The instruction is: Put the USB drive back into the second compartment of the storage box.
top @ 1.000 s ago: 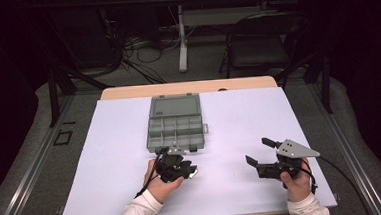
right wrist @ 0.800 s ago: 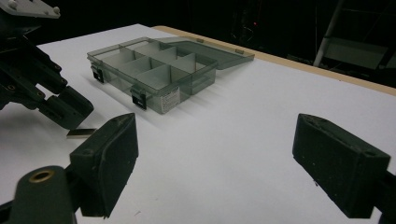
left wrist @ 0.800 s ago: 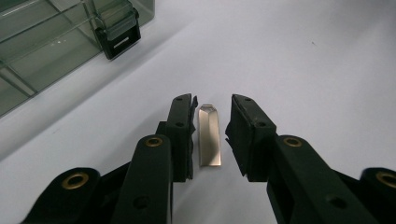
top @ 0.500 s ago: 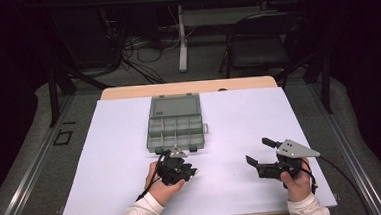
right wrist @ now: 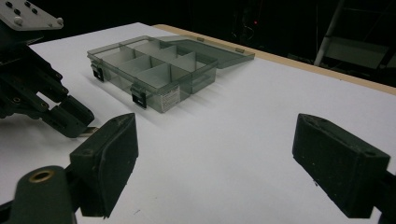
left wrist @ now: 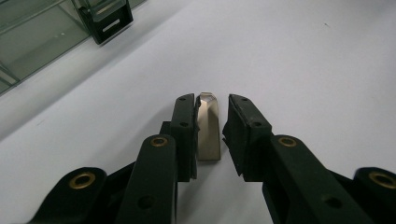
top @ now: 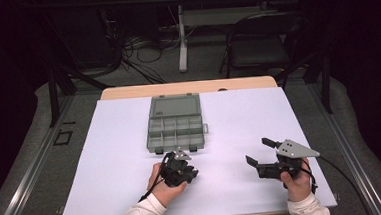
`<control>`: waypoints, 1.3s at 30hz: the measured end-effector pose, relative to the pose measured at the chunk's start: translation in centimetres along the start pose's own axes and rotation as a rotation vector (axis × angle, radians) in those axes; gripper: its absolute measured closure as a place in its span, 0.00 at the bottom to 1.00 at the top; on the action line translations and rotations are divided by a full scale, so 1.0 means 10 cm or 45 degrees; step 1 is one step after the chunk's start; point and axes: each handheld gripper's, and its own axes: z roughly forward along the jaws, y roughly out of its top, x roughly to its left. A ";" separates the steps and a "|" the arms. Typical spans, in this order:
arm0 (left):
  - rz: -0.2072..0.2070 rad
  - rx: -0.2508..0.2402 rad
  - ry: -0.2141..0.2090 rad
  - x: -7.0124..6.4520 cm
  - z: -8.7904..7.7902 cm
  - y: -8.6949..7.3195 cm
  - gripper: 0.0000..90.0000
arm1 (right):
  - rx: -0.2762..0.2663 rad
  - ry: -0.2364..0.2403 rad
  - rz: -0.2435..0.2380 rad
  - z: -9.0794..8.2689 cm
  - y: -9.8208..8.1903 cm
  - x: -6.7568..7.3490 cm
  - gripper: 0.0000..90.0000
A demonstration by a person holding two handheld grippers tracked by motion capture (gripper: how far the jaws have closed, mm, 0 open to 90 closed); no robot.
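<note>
The left tool (left wrist: 210,128) is closing its 2 jaws around a small metal piece (left wrist: 208,128) lying on the white bench (top: 229,115), just in front of the open compartment box (top: 175,123). In the left gripper view the left pad is touching the piece while a gap is showing on the right side, so the grip is looking not yet made; the jaws have just been narrowing. By my judgement the pick is only starting: lifting the piece and placing it in a compartment of the box is all left to do. The piece is lying flat, its long axis running along the jaws, its tapered end pointing away from the hand. The right tool (top: 257,152) is hovering wide and empty.
</note>
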 end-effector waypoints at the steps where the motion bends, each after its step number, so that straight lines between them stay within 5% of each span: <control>1: 0.004 0.006 0.003 0.00 0.00 0.00 0.81 | -0.003 0.000 0.001 0.00 0.00 0.00 0.16; 25: 0.063 0.007 0.066 -0.06 0.02 -0.01 0.87 | 0.018 -0.008 -0.003 0.01 -0.01 0.00 0.16; 39: 0.052 0.010 0.055 -0.05 0.01 0.00 0.88 | 0.022 -0.010 -0.007 0.01 -0.01 -0.01 0.16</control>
